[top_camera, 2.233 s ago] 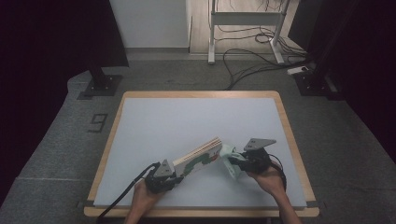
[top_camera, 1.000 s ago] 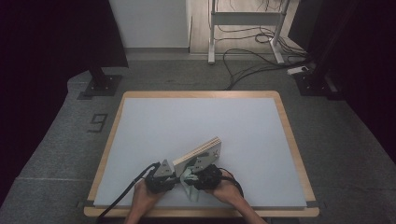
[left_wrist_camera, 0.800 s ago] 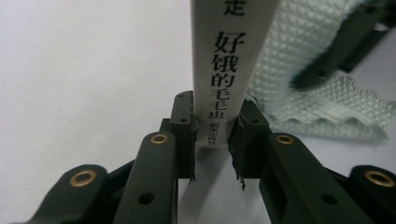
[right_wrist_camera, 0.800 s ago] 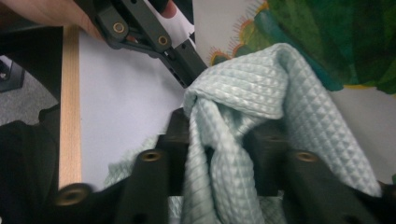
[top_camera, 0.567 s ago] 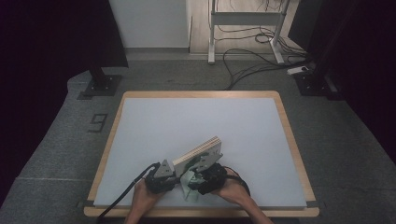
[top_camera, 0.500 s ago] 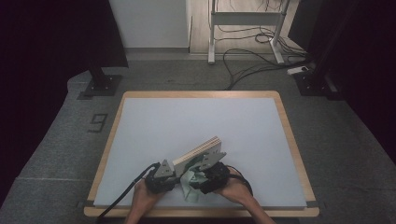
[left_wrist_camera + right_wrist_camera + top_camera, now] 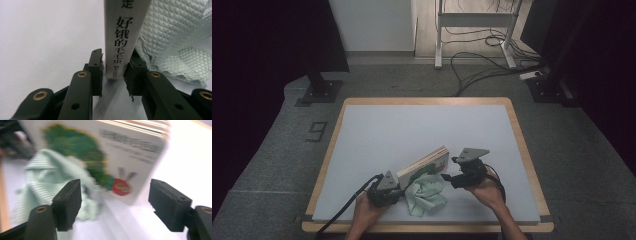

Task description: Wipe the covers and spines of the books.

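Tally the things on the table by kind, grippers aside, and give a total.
Books: 1, the picture book standing on edge, its spine clamped in the left gripper.
Cloths: 1, the pale green cloth crumpled beside the book.
Total: 2 things on the table.

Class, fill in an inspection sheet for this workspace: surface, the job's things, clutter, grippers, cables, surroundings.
Surface: pale table with a wooden rim, mostly bare.
Job's things: book standing on edge, spine toward the person; crumpled green cloth lying against its cover.
Clutter: nothing seen.
Grippers: left gripper clamped on the book's spine end; right gripper with jaws apart, having just been opening, nothing between them, facing the book's cover.
Cables: black cable trailing from the left gripper; loose cables on the floor beyond.
Surroundings: grey carpet, white frame legs, dark stands.
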Tool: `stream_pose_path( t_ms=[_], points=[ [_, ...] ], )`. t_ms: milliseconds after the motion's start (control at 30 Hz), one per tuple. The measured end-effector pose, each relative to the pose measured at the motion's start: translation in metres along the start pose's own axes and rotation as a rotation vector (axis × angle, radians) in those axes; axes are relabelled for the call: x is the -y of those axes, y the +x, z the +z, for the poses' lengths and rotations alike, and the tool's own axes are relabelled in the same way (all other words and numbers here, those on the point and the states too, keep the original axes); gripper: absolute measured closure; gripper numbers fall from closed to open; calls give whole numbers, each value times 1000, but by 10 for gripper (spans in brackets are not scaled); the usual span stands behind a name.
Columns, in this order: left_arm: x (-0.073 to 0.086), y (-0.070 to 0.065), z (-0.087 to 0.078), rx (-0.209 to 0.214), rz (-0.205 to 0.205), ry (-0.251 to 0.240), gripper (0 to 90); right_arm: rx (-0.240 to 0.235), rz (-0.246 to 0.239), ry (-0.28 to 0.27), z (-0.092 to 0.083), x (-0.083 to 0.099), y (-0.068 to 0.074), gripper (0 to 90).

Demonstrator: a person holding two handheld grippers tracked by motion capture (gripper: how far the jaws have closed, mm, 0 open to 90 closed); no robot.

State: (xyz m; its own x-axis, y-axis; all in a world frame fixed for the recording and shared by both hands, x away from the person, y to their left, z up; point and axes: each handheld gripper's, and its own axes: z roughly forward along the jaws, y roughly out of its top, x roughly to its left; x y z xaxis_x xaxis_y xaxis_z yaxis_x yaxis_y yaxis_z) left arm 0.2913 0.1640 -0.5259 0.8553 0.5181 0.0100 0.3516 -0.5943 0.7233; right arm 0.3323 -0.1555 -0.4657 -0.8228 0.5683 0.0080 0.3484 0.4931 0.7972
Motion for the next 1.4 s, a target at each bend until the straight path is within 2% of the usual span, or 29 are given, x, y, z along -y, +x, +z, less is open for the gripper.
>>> stream_pose_path(
  t_ms=[33,67,133,267,300,333,400,533,700,1000,1233,1400],
  points=[
    [0,0,0,0,0,0,693,0,0,0,0,0,0,250],
    [0,0,0,1,-1,0,693,0,10,-6,6,1,-8,235],
    [0,0,0,1,0,1,692,-14,3,-11,14,0,-15,233],
    [0,0,0,1,1,1,692,-82,3,-42,29,-5,-24,229],
    [0,0,0,1,1,1,692,-82,3,-42,29,-5,-24,229],
    [0,0,0,2,1,1,692,-113,-7,-56,34,-7,-26,246],
    [0,1,0,1,-5,2,684,-128,-24,-59,37,-9,-26,255],
    [0,2,-1,1,-11,5,620,-116,-40,-76,37,-8,-25,298],
    [1,3,-4,-7,-8,15,565,-127,-26,-105,33,-5,-27,351],
    [10,2,-23,-9,-36,27,497,-124,-21,-126,32,-3,-27,359],
    [15,-9,-42,-6,-37,9,464,-123,-19,-130,32,-2,-26,359],
    [15,-21,-50,38,-30,-2,451,-121,-18,-129,32,-2,-26,359]
  ],
)
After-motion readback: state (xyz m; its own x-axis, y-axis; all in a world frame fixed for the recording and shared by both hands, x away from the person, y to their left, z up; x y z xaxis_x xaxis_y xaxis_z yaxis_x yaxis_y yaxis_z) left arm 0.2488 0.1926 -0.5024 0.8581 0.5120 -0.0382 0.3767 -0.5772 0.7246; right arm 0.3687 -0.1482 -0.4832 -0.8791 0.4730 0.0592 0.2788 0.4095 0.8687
